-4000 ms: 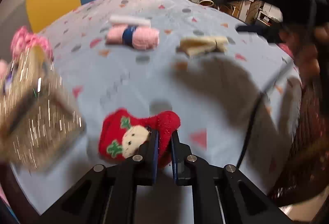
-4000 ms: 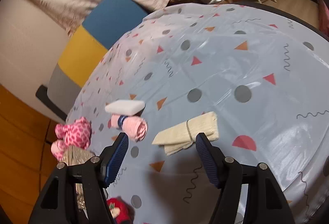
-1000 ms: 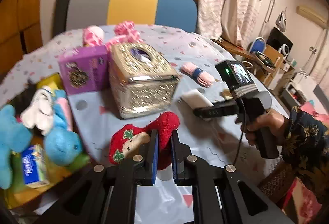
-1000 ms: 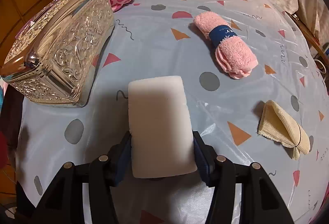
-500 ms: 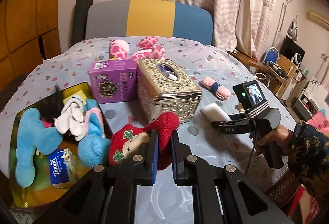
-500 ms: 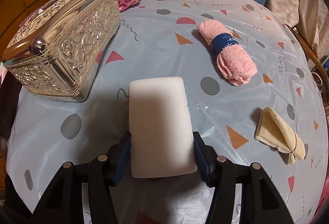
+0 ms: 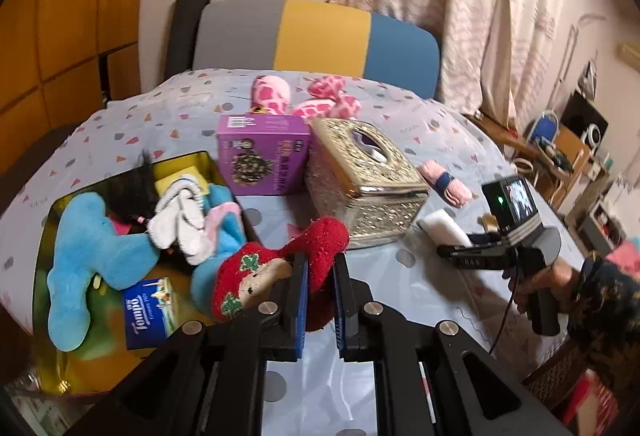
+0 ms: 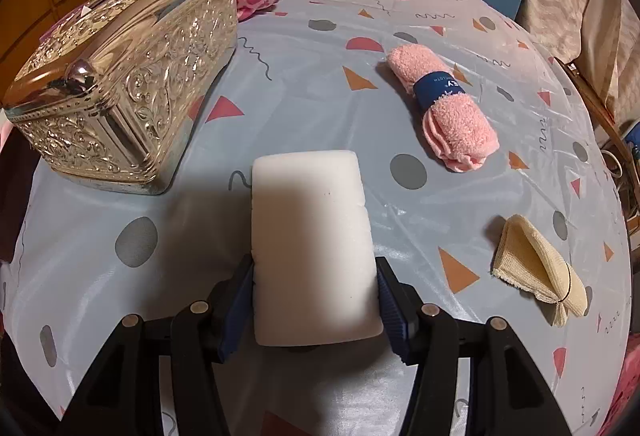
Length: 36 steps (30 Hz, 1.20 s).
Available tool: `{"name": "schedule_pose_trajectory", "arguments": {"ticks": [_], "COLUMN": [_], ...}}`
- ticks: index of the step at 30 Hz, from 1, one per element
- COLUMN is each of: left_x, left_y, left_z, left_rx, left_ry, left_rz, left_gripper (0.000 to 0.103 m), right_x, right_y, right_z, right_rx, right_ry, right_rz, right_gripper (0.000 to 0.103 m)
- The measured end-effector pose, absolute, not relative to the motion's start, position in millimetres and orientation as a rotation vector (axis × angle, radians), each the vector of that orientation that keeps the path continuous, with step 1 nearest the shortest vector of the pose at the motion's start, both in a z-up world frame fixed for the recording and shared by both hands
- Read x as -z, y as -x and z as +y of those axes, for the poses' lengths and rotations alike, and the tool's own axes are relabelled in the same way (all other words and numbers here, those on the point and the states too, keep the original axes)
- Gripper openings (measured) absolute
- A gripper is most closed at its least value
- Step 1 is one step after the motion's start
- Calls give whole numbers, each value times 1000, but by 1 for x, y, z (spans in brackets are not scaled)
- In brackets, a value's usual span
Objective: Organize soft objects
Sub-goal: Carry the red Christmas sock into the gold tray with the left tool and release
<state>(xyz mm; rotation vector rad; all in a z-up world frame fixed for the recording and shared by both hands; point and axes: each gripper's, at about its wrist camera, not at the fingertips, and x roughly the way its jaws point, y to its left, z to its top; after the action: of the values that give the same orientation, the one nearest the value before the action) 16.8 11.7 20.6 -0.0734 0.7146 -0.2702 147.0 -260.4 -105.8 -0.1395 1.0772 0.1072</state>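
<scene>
Behind the patterned counter (image 8: 304,48) stands a striped chair, and it seems the carrying step: the left claw (image 7: 320,292) pinches the red plush toy (image 7: 276,268) near the yellow bin (image 7: 180,161), the right claw (image 8: 316,296) grips the white sponge (image 8: 312,244), so both probably need lowering into that bin.

Left gripper (image 7: 320,300) fingers clamped tight; right gripper (image 8: 316,300) fingers half-spread, gripping, angled steeply down.

left wrist cam looks across the surface (image 7: 400,268) from higher up; right wrist cam steep, close. both share the tissue box (image 7: 362,178) (image 8: 120,84).
</scene>
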Motion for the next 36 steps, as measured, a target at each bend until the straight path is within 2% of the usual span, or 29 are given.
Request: {"name": "schedule_pose_trajectory", "arguments": {"ticks": [10, 16, 28, 36], "left_x": [-32, -21, 1, 30], "left_y": [-29, -50, -127, -170], "left_z": [111, 173, 175, 164], "left_rx": [110, -2, -1, -38], "left_ry": [278, 425, 458, 319], "left_rz": [676, 716, 796, 866], "left_gripper": [11, 11, 12, 16], "right_x": [103, 102, 102, 102], "right_y": [-142, -139, -141, -141], "right_z": [-257, -254, -256, -256], "right_rx": [-105, -103, -105, -105], "right_ry": [177, 193, 206, 207], "right_rz": [1067, 1064, 1063, 1062], "right_gripper": [57, 57, 57, 57]}}
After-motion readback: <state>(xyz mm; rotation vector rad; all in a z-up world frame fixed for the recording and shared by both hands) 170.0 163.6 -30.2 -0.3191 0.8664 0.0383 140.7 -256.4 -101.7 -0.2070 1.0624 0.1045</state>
